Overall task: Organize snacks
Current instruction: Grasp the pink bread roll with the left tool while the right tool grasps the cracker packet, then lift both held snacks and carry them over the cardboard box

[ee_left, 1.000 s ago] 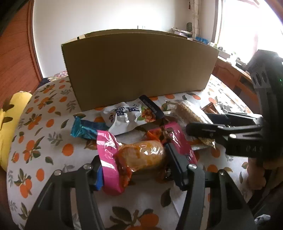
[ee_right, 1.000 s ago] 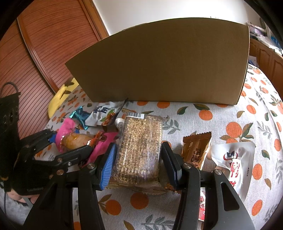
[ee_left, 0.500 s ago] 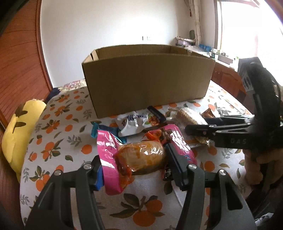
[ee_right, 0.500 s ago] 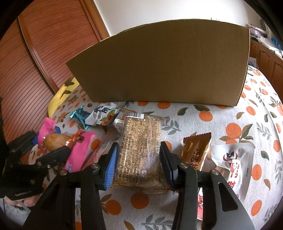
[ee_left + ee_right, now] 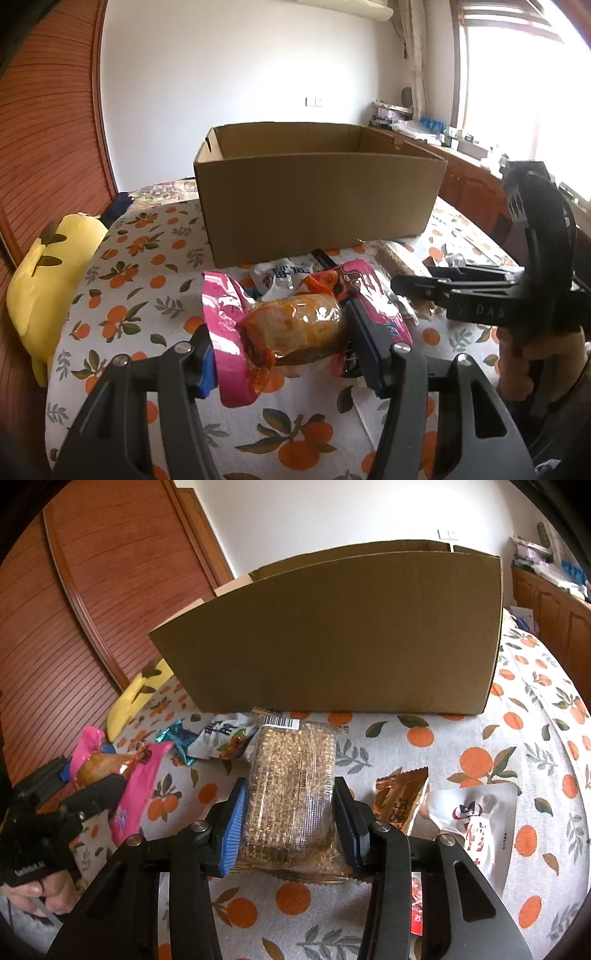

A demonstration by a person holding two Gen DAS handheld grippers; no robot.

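Note:
My left gripper [image 5: 286, 345] is shut on a pink-wrapped snack with an orange bun-like piece inside [image 5: 295, 328] and holds it lifted above the table, in front of the open cardboard box [image 5: 317, 199]. My right gripper [image 5: 290, 819] is shut on a clear pack of grain crackers [image 5: 291, 786], raised in front of the box [image 5: 332, 635]. The left gripper with the pink snack [image 5: 110, 768] shows at the left of the right wrist view. The right gripper [image 5: 410, 288] shows at the right of the left wrist view.
An orange-print tablecloth [image 5: 461, 738] covers the table. Loose snacks lie on it: a white packet [image 5: 225, 738], a teal wrapper [image 5: 177, 738], a brown packet [image 5: 402, 797], a white pouch [image 5: 480, 816]. A yellow plush [image 5: 48, 273] lies at the left edge.
My left gripper has lifted the pink snack up and away from the table, so the box's open top now shows. My right gripper has closed on the cracker pack and raised it slightly.

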